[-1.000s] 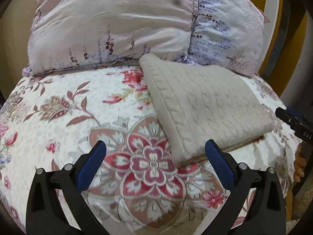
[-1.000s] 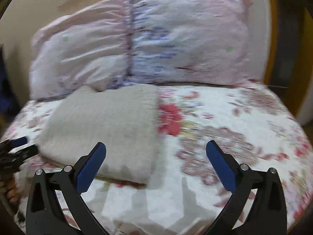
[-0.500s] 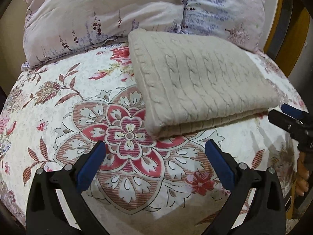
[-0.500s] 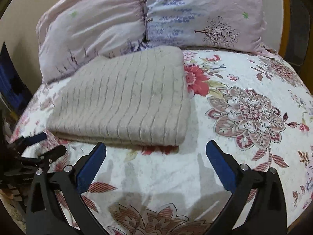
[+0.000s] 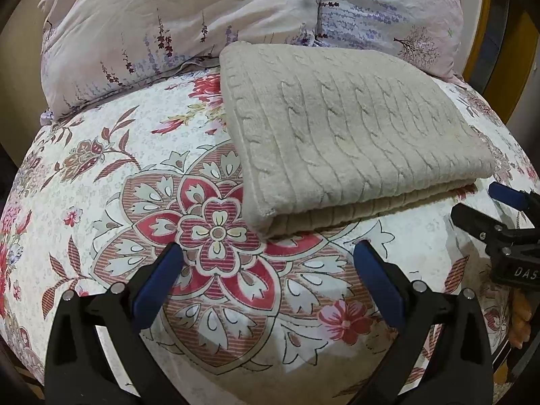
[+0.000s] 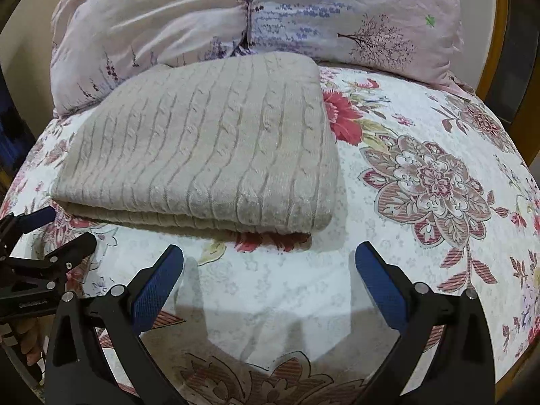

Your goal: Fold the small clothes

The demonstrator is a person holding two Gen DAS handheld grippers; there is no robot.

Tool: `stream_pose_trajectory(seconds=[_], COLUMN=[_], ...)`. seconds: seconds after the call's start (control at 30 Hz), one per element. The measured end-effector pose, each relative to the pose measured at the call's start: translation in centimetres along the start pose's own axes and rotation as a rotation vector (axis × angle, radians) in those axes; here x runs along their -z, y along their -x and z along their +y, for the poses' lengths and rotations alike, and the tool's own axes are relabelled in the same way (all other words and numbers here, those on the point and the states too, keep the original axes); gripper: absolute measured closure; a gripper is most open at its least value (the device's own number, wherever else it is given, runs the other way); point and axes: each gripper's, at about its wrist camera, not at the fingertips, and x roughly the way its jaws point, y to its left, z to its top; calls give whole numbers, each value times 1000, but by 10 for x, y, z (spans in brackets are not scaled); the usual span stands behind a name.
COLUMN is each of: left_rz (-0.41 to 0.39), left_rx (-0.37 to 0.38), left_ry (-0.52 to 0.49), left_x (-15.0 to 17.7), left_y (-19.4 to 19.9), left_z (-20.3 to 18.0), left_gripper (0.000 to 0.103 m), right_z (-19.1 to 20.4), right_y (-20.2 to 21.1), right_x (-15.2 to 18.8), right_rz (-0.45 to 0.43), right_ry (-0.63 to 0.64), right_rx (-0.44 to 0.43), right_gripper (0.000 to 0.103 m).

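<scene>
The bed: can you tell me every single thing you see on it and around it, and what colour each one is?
sweater: one, beige cable knit, folded flat on the bed, its far edge against the pillows.
pillows: two, pale pink and lilac with plant prints, side by side at the head of the bed.
bedspread: one, white with red and pink flowers, covering the bed.
left hand-held gripper: one, black with blue pads, open, empty, near the sweater's front edge.
right hand-held gripper: one, black with blue pads, open, empty, near the sweater's front corner.
fingers: a few, partly visible under the right hand-held gripper at the picture's edge.
</scene>
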Motion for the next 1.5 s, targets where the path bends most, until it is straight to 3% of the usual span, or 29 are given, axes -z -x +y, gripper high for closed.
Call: stream_pose_trajectory(seconds=[1.5], left_rz=[-19], left_rx=[6], left_ry=[0], left_x=[1], left_y=[-1], left_z=[0], left_gripper=[2], right_z=[4], right_y=[0], right_x=[5], right_rz=[-5], right_ry=[0], right_rx=[34], right_gripper=[1])
